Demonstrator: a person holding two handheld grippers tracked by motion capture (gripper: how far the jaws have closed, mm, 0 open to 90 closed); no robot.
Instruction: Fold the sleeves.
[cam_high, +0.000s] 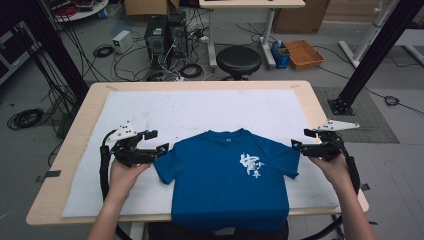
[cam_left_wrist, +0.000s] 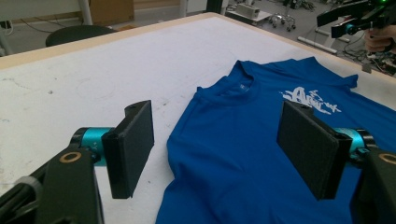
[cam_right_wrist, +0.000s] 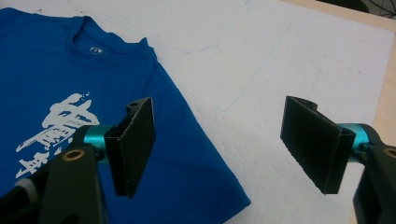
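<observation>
A blue T-shirt (cam_high: 227, 172) with a white print lies flat, front up, on the white mat (cam_high: 200, 110); its hem hangs over the near table edge. My left gripper (cam_high: 156, 141) hovers by the shirt's left sleeve, jaws wide apart and nothing between them. In the left gripper view the shirt (cam_left_wrist: 261, 126) spreads beyond the left gripper (cam_left_wrist: 217, 144). At the right sleeve my right gripper (cam_high: 303, 138) stands open too. The right gripper view has the shirt (cam_right_wrist: 70, 93) at the left, and the right gripper (cam_right_wrist: 219, 140) hangs over the sleeve edge and bare mat.
The mat covers a light wooden table (cam_high: 75, 135). Behind the table stand a black stool (cam_high: 238, 60), computer towers (cam_high: 164, 35), loose cables and a cardboard tray (cam_high: 303, 53). Black frame posts (cam_high: 372, 55) rise at both sides.
</observation>
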